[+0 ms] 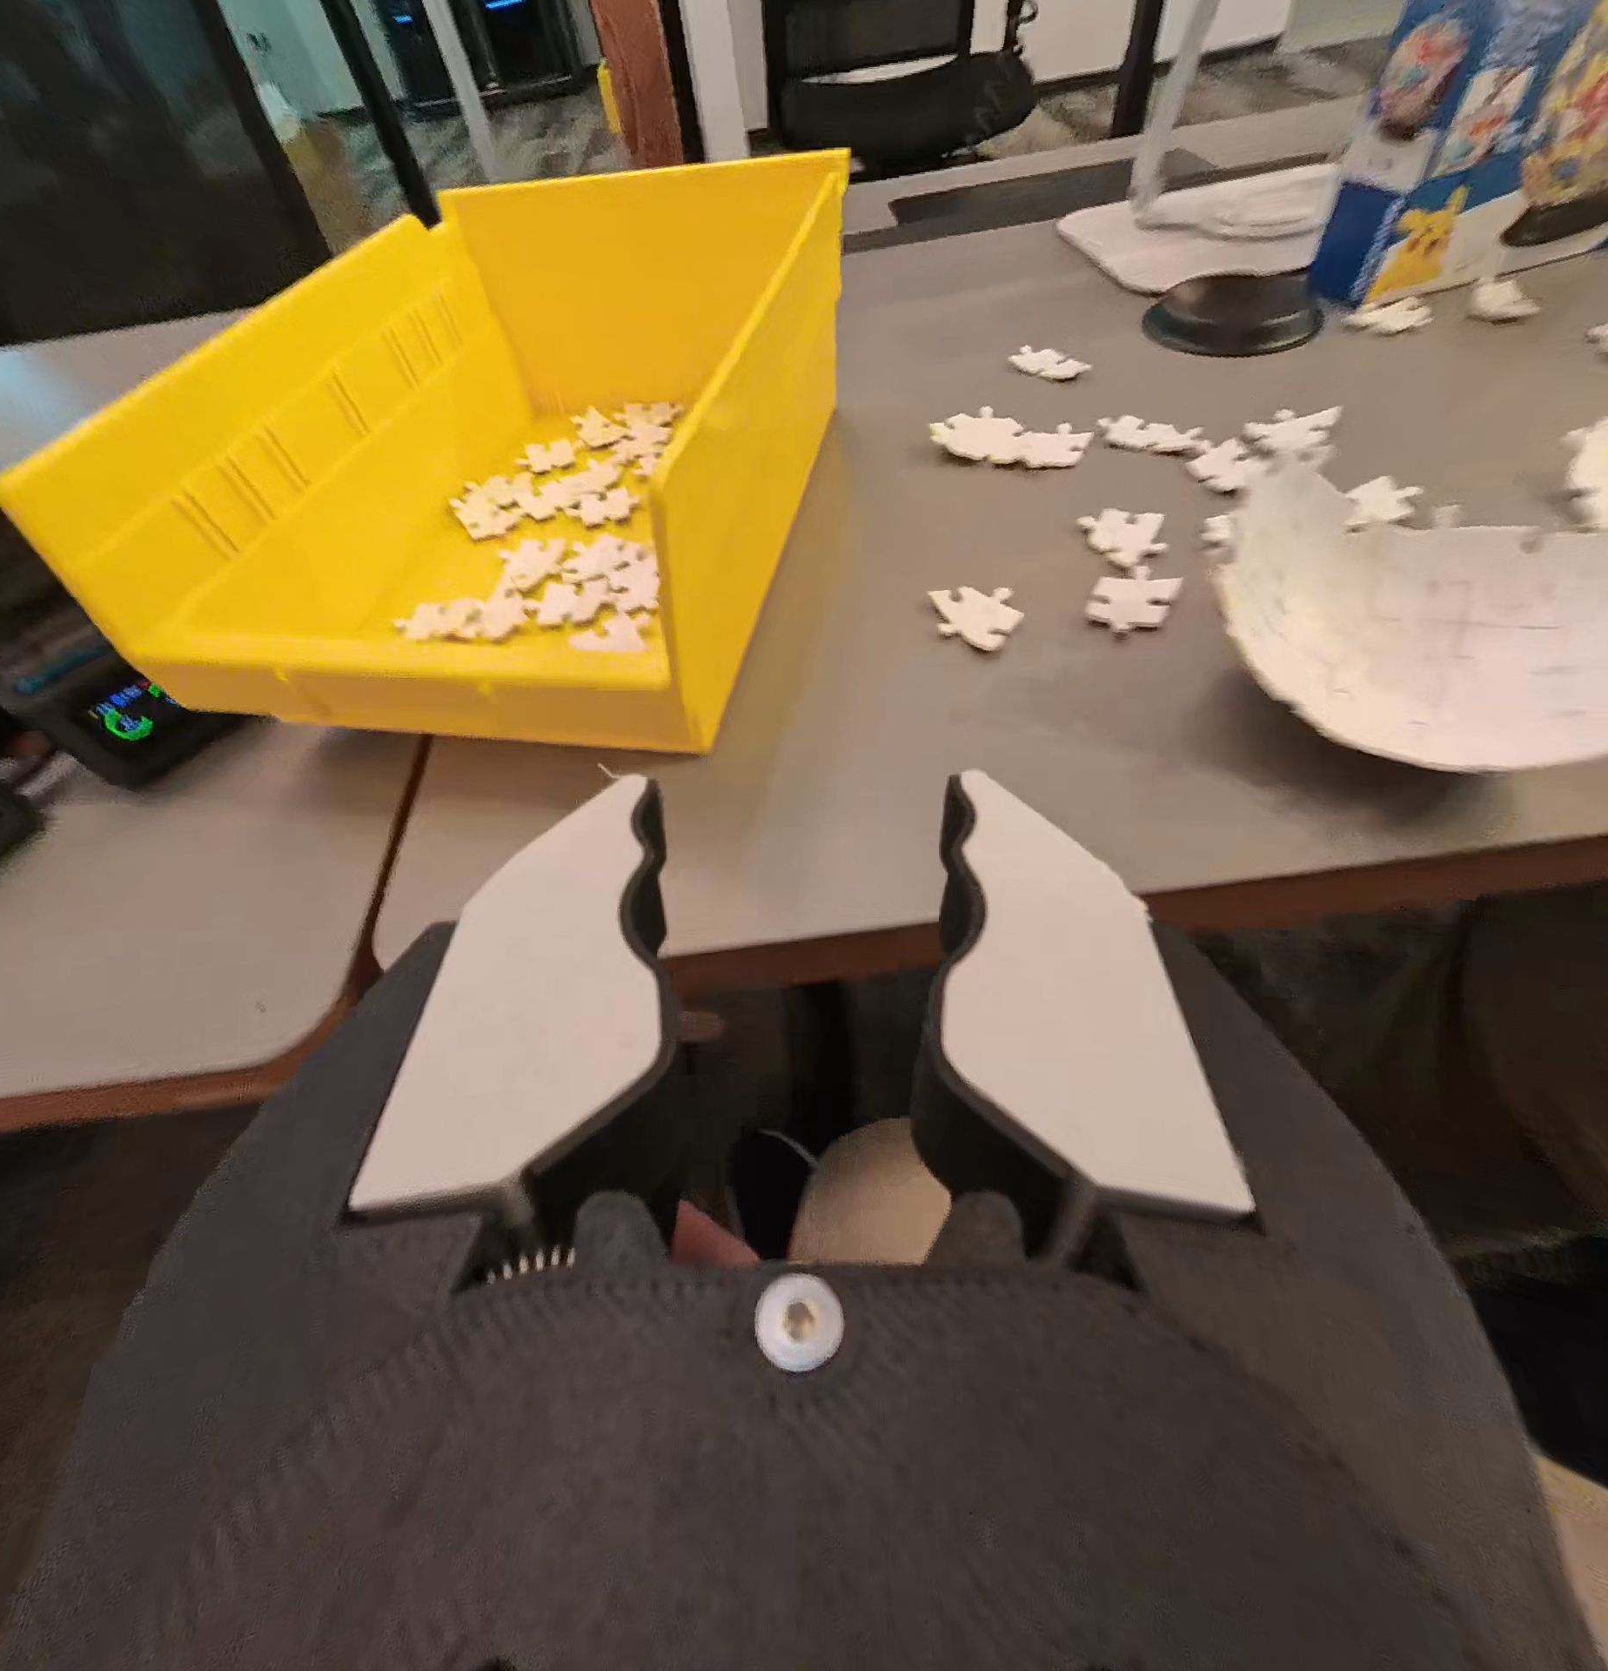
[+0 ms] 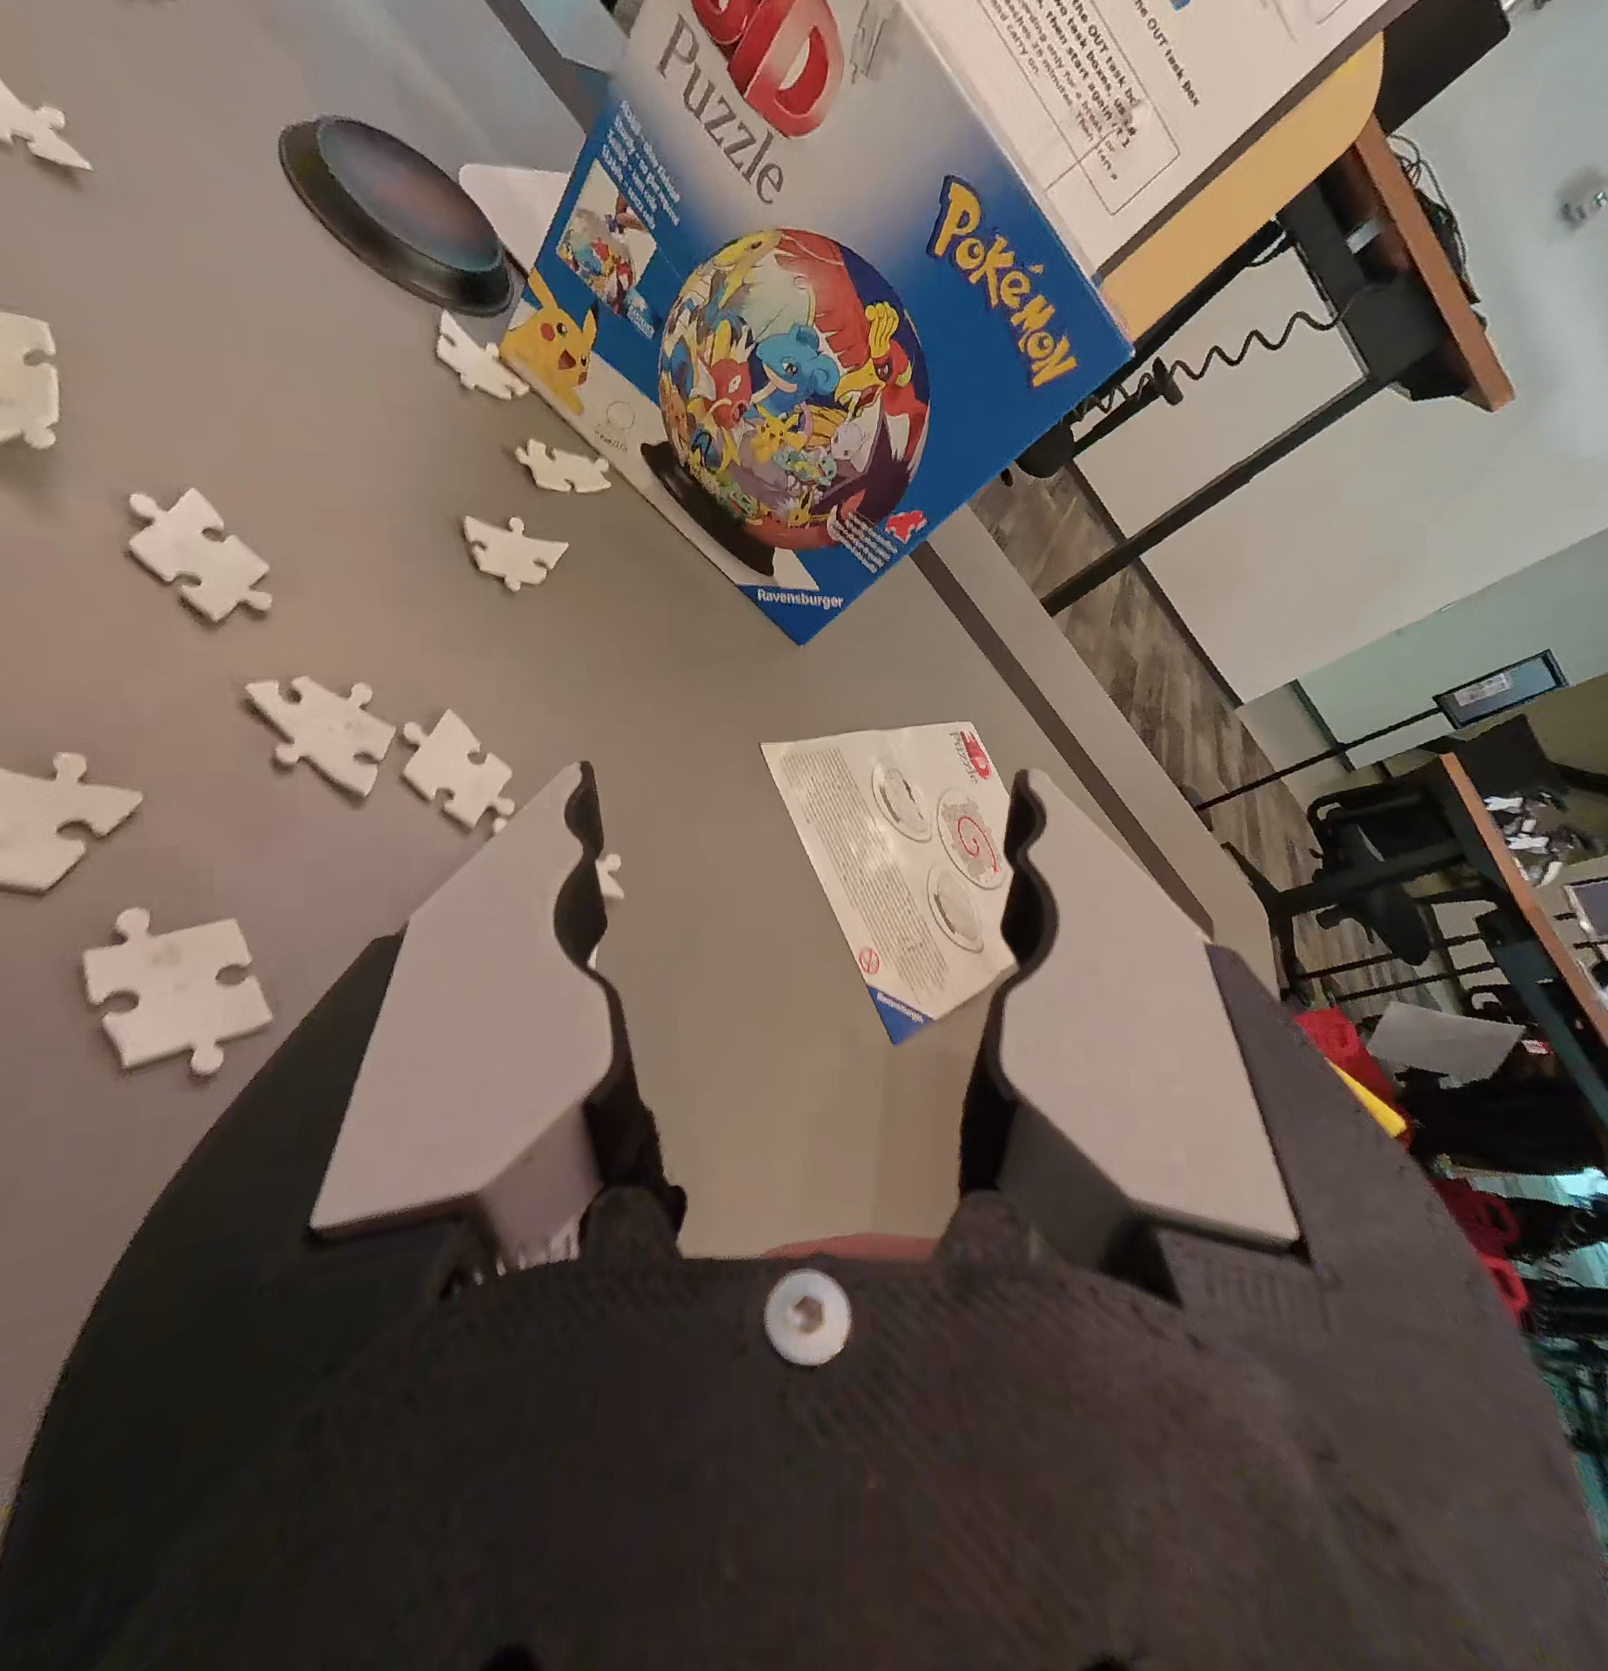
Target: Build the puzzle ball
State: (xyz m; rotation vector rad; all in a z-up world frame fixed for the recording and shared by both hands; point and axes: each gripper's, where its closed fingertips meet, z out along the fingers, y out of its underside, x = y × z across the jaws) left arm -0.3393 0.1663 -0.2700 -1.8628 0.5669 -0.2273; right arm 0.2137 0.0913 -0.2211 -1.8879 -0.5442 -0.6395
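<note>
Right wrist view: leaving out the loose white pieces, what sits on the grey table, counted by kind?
Puzzle box: 1
Instruction sheet: 1
Black round stand: 1
White flat base: 1
Total: 4

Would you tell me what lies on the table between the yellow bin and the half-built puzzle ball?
In the left wrist view, loose white puzzle pieces lie scattered on the grey table between the yellow bin and the half-built puzzle ball.

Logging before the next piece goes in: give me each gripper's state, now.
Left gripper: open, holding nothing.
Right gripper: open, holding nothing.
</note>
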